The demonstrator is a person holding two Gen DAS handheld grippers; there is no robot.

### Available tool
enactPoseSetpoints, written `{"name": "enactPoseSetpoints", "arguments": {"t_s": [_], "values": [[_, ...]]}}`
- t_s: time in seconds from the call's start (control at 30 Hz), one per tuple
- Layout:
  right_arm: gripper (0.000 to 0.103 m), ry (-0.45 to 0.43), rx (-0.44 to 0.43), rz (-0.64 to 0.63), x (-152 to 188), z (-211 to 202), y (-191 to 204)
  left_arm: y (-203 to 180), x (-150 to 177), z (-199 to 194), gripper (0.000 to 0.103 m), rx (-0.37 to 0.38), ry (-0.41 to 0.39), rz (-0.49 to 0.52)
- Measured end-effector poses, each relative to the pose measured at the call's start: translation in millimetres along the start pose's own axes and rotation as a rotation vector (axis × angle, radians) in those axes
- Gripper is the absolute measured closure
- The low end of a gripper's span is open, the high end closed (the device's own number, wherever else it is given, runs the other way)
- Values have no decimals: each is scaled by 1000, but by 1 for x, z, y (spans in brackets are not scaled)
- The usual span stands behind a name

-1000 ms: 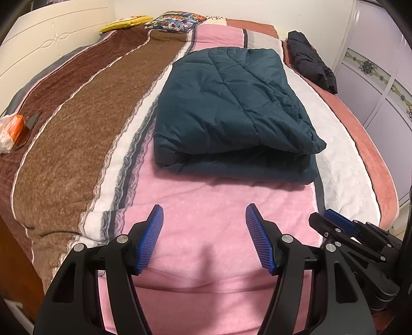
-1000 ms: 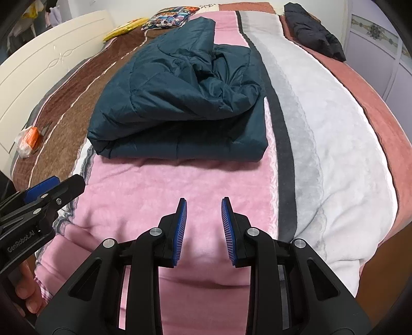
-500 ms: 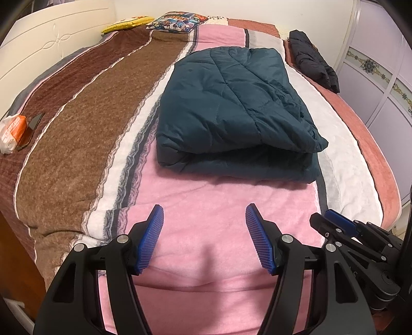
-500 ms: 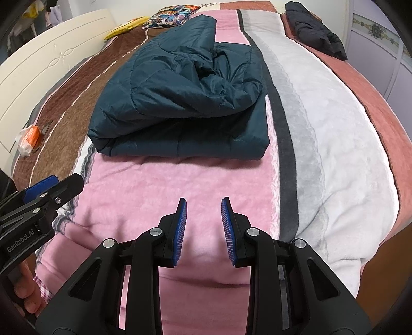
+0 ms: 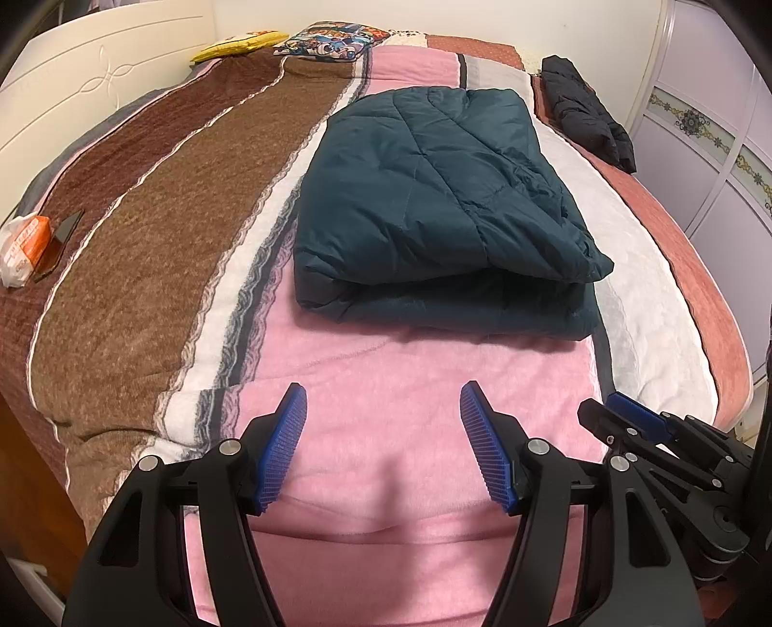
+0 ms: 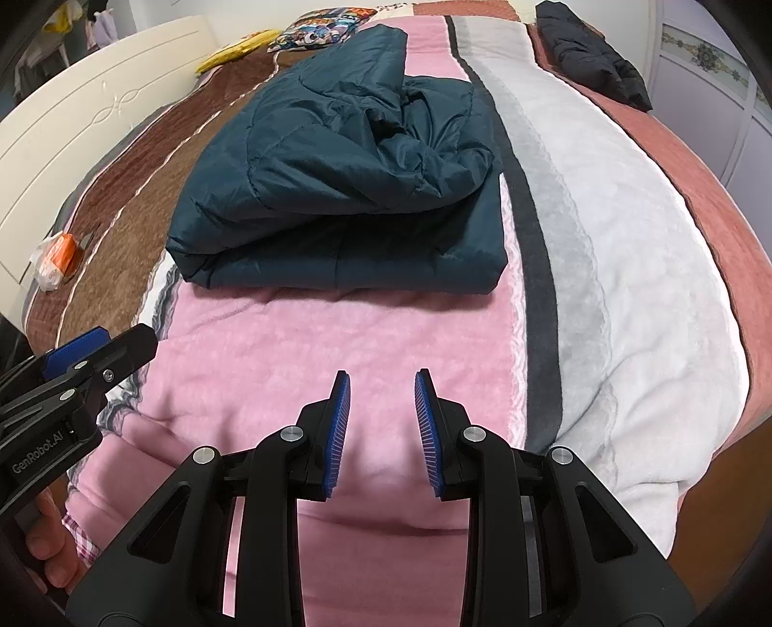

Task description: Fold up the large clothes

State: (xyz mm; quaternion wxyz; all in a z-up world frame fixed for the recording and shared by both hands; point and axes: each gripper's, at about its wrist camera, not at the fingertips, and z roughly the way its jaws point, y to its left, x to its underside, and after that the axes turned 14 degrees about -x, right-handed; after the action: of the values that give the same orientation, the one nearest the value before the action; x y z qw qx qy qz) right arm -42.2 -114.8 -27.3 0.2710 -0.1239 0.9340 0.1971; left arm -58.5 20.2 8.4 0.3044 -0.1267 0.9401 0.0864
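A bed fills both views, covered by a striped blanket point(image 5: 395, 386) in bands of brown, white, pink, grey and rust, with a white headboard point(image 5: 87, 91) along its left side and pale cupboard doors point(image 5: 714, 159) on the right. In the middle of the blanket, mostly on the pink band, lies a folded dark teal padded coat point(image 5: 434, 202), stacked in thick layers; in the right wrist view its upper layer point(image 6: 337, 144) is bunched and creased toward the right end. At the far right edge of the bed sits a black garment point(image 5: 588, 115), well apart from the coat. Near the far end rest a patterned pillow point(image 5: 333, 38) and a yellow item point(image 5: 236, 43) beside it. On the brown band near the headboard lies a small white and orange packet point(image 5: 21, 246), with a dark flat object just beside it, possibly a phone.

The left gripper point(image 5: 383, 410) hovers over the pink band in front of the coat, its blue pads wide apart and empty. The right gripper point(image 6: 381, 400) hangs close beside it, its pads a narrow gap apart, nothing between them. A hand point(image 6: 46, 545) shows at the lower left of the right wrist view.
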Motion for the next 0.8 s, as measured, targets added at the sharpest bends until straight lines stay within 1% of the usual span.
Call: {"name": "enactPoseSetpoints", "arguments": {"t_s": [0.23,0.43,0.5,0.8], "values": [[75,0,-1,-2,0,0,0,2,2,1,39,-8,11,-3],[75,0,-1,-1,0,0,1,3,2,-3,39,-6,0,-6],[75,0,0,0,1,0,1,3,1,-3,41,-5,-1,-4],[75,0,0,-1,1,0,1,3,1,-2,42,-8,4,-4]]}}
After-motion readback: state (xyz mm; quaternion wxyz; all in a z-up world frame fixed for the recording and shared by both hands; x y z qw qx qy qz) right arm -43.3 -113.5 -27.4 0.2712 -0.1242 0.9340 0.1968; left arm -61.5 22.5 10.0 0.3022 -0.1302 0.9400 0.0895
